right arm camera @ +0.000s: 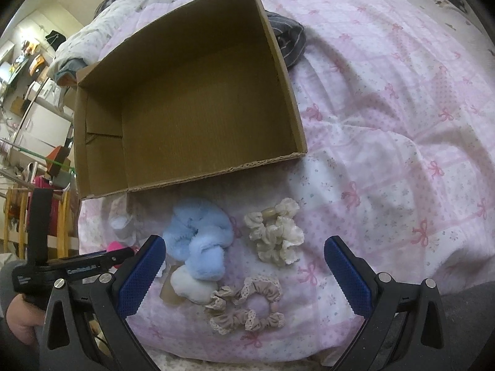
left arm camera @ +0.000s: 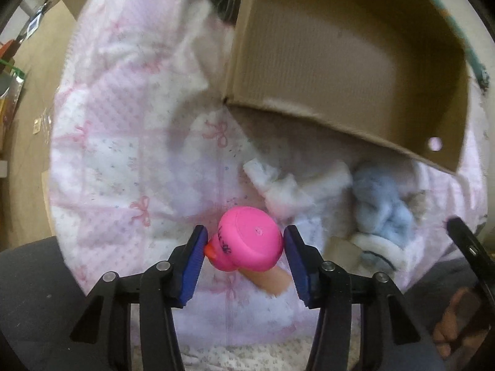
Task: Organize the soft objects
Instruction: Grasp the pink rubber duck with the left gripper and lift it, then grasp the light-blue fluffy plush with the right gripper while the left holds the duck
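The left gripper (left arm camera: 244, 255) bracketed the pink rubber duck (left arm camera: 250, 241) on the quilt (left arm camera: 130, 142), pads nearly touching; its rounded base could squirt out sideways. The right gripper (right arm camera: 244, 273) hung spread above the blue scrunchie (right arm camera: 201, 244), the cardboard box (right arm camera: 191, 105) beyond

**Gripper hardware: appearance**

Left gripper (left arm camera: 244, 247): black plastic frame of angular linkage arms with triangular cut-outs. Four round silver pivot screws, two per side. Fingers (left arm camera: 193, 266) carry blue pads with a fine ribbed texture.

Right gripper (right arm camera: 244, 275): same black frame, silver screws at the pivots, blue pads on fingers (right arm camera: 140, 275) with a dotted grid texture and serrated edges.

In the right wrist view, the left gripper's black body bears small white lettering, unreadable.
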`<state>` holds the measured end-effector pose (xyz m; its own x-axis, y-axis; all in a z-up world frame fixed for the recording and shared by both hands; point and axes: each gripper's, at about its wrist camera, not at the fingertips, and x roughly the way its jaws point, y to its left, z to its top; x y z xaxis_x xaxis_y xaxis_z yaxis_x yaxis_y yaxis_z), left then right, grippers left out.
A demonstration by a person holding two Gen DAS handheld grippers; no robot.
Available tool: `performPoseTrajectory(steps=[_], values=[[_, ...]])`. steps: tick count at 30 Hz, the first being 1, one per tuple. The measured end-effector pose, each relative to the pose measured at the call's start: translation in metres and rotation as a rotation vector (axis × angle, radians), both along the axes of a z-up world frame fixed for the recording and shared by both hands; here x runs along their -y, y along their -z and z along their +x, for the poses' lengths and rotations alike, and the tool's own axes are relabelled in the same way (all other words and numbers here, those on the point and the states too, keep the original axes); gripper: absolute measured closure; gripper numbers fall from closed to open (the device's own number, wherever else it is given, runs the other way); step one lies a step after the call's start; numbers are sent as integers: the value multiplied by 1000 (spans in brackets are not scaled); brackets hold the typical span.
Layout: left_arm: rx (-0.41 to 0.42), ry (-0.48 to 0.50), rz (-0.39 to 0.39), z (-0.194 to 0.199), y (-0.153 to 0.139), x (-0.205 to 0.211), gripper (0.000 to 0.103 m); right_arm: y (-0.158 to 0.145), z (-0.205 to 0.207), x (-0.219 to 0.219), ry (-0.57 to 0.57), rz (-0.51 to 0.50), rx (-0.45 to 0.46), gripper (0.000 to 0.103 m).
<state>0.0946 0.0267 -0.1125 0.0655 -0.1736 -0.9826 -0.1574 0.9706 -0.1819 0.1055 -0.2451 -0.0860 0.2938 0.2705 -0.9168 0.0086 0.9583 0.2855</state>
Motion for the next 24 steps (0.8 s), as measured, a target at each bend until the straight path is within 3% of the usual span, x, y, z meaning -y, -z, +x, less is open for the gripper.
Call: performPoseTrajectory(steps=[5,9,12,14,16,20,24], values=[[102,24,42,-12,-36,-5,56,7,7,7,16,69,-34,0],[142,12,110,-19,-42,-10,56,13,12,1,-29,181,-80,0],[128,-19,99,-11,-26,-17,56,16,10,-16,-102,139,-81,2],[137,-15,96,-10,-23,-14,56,19,7,-31,-159,67,-82,13],[151,-2,110,-7,-26,-9,56,23,8,-42,-195,64,-96,17],[160,10,105,-9,-29,-2,56,34,12,-57,-215,42,-117,18],[163,0,105,-9,-28,-5,56,52,20,-69,-226,14,-156,27]])
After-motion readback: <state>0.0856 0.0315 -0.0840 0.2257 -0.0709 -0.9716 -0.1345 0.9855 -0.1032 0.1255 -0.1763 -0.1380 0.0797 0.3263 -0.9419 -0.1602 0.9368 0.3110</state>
